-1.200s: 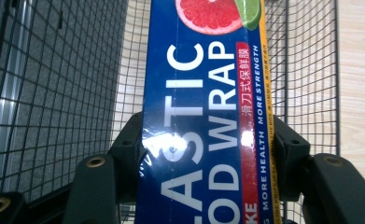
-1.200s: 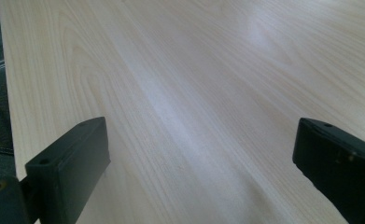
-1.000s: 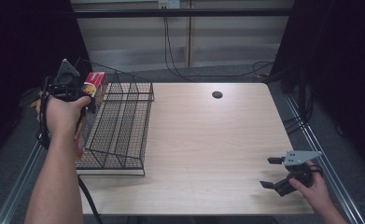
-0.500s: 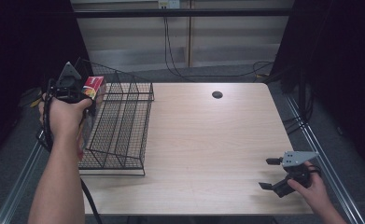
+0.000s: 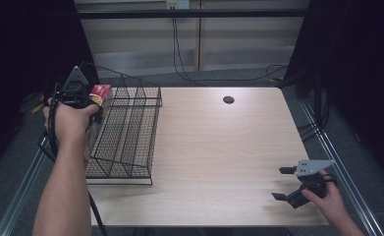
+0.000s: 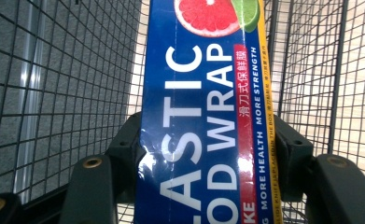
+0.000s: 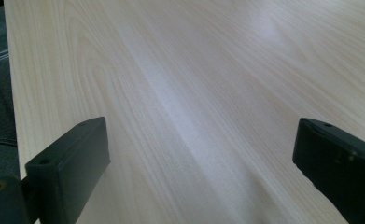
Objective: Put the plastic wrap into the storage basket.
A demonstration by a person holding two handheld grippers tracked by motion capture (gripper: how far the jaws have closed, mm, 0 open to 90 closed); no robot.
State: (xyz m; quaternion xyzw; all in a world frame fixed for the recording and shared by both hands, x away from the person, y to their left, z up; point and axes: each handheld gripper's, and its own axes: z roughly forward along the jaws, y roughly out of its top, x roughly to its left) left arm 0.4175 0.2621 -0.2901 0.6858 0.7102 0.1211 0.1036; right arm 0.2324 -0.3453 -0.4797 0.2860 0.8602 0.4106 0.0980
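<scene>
Plastic wrap box is what we've got in the left gripper, a long blue carton with a grapefruit slice and a lime printed near its far end. Both black jaws sit against its sides in the left gripper view and they've just been easing apart a touch, though the box is between them and they look to be pressing on it, so we call it gripped. From the high view we hold it over the far left corner of the black wire basket, with its red end poking out above the rim. Mesh walls run along both sides of the box. Our right gripper rests low near the front right corner of the wooden table, jaws spread wide with bare wood between them
</scene>
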